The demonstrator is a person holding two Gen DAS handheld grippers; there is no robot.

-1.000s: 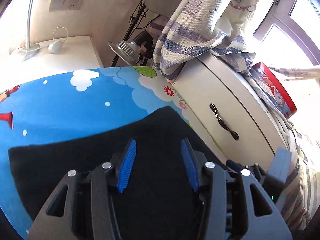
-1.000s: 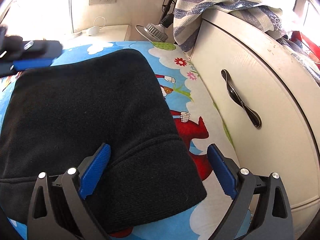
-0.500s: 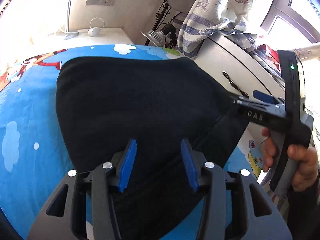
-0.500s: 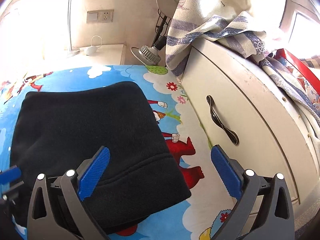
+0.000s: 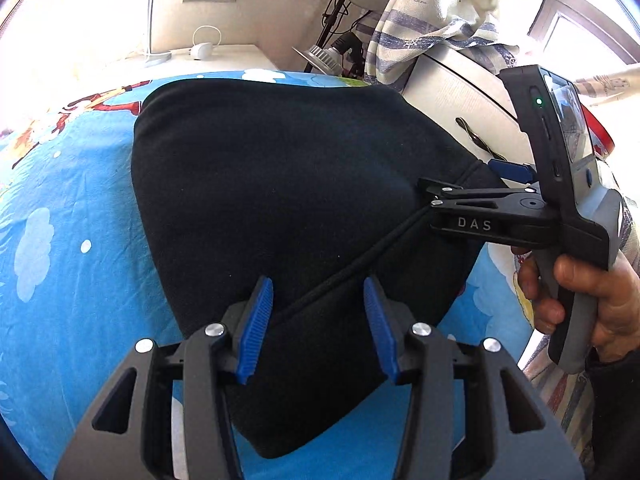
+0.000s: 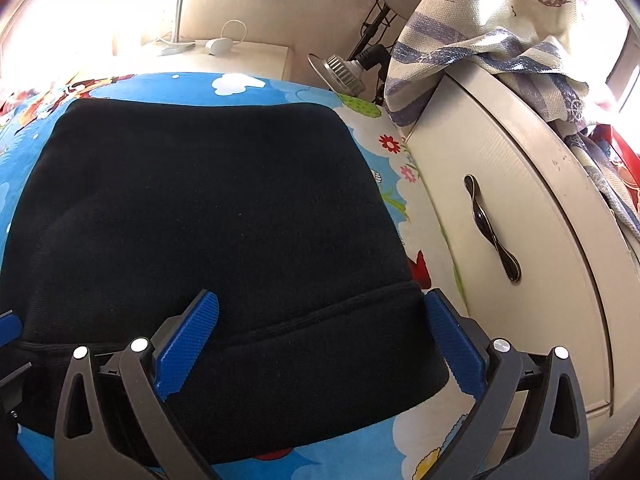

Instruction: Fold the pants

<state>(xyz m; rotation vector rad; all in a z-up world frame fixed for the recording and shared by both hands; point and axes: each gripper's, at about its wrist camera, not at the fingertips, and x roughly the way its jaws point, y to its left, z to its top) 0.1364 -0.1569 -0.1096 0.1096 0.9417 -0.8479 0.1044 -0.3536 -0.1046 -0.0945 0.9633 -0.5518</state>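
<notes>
Black pants (image 5: 288, 184) lie folded in a thick pad on a blue cartoon bedsheet (image 5: 72, 240). My left gripper (image 5: 318, 320) hovers low over the near corner, its blue pads half apart on either side of a raised seam, not pinching it. My right gripper (image 5: 460, 178), held in a person's hand (image 5: 592, 292), reaches in from the right at the pants' edge. In the right wrist view the pants (image 6: 208, 200) fill the middle. There my right gripper (image 6: 320, 320) stands wide open, with the ribbed band between its pads and the right pad at the band's edge.
A white cabinet (image 6: 528, 208) with a dark handle (image 6: 492, 232) stands close along the bed's right side, with a striped cloth (image 6: 480, 40) draped over it. A metal lamp (image 6: 340, 72) and a white bedside table (image 6: 240, 50) stand behind the bed.
The left gripper has drawn back from the pants' far part to their near corner. The right gripper pulled back, then came in over the band with its jaws slightly wider.
</notes>
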